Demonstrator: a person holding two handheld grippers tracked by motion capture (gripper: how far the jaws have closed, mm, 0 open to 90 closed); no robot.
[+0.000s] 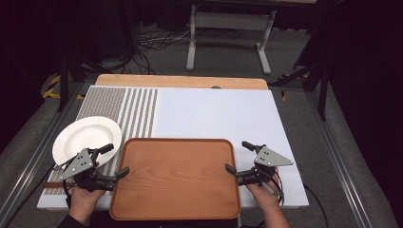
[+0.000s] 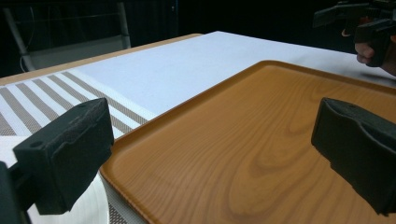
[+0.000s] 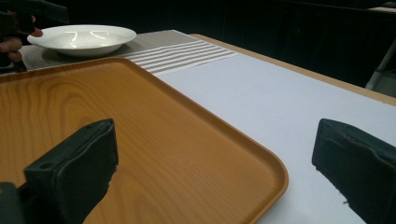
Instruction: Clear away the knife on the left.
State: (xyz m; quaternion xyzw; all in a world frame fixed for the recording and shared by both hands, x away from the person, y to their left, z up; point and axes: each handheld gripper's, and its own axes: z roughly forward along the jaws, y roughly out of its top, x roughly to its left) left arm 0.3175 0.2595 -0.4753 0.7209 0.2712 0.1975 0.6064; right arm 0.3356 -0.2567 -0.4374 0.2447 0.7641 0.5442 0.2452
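A bare wooden tray [image 1: 177, 176] lies at the table's front centre on a white placemat [image 1: 214, 114]. A white plate [image 1: 86, 137] rests on the mat's striped left end. My left gripper [image 1: 114, 161] sits open at the tray's left edge [image 2: 140, 140], its jaws set wide on either side of the rim corner. At the tray's right edge [image 3: 261, 163] my right gripper [image 1: 239, 156] is open too, one jaw over the tray and one over the mat. Nothing is between either pair of jaws. The plate [image 3: 84, 39] appears far off in the right gripper view.
The mat has grey and white stripes [image 1: 123, 114] on its left part. The wooden table edge [image 1: 180, 81] runs along the back. Beyond it stand a metal frame [image 1: 228, 28] and cables on a dark floor.
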